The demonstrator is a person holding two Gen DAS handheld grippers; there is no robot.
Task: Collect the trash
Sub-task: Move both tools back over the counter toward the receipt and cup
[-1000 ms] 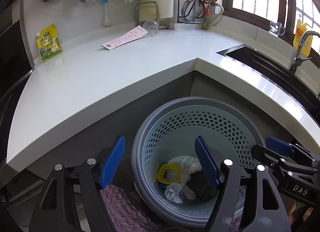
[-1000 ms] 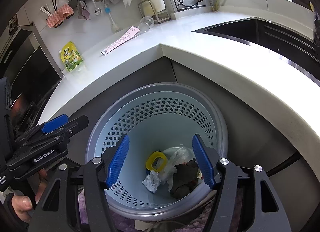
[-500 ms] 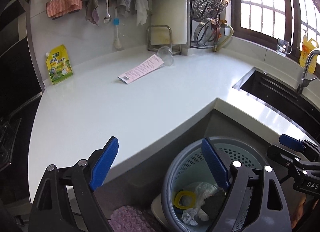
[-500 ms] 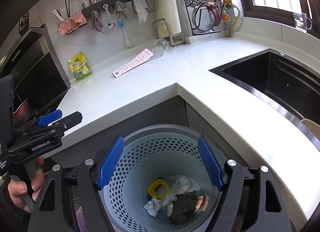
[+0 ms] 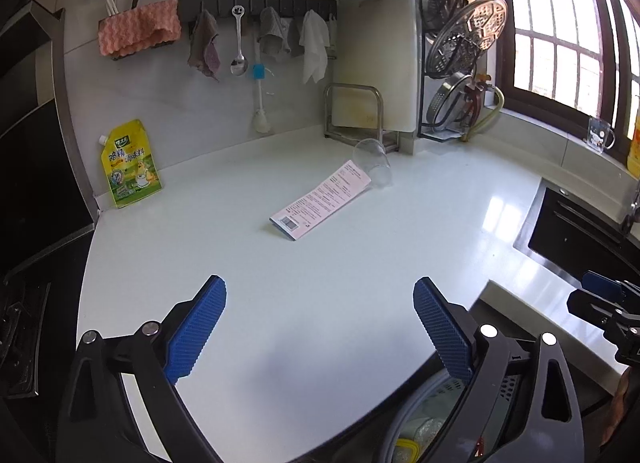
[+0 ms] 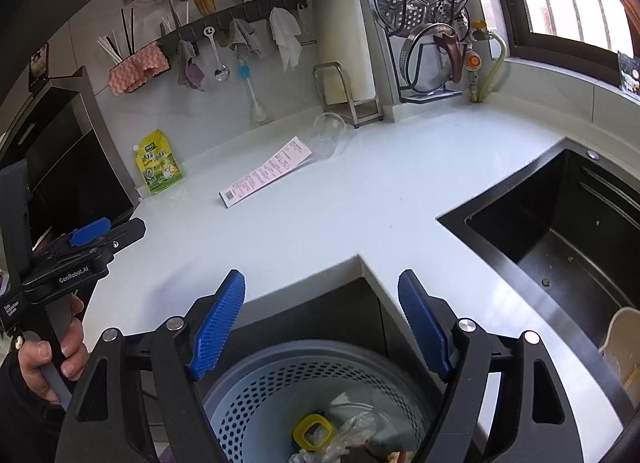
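Two fisheye wrist views look steeply down over a white counter point(image 5: 320, 263) toward the back wall; both share the paper slip point(image 6: 266, 173) mid-frame.

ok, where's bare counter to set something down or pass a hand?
Free: the wide front stretch of counter between the paper slip and the near edge, and the strip between slip and sink. Crowded: the back wall, with the yellow pouch, the tipped clear cup and the cutting board rack.

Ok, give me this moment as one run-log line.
left tool: open, empty, jaws just opening | right tool: open, empty, jaws just opening | bin: holds trash | counter: paper slip, tipped plastic cup uncollected
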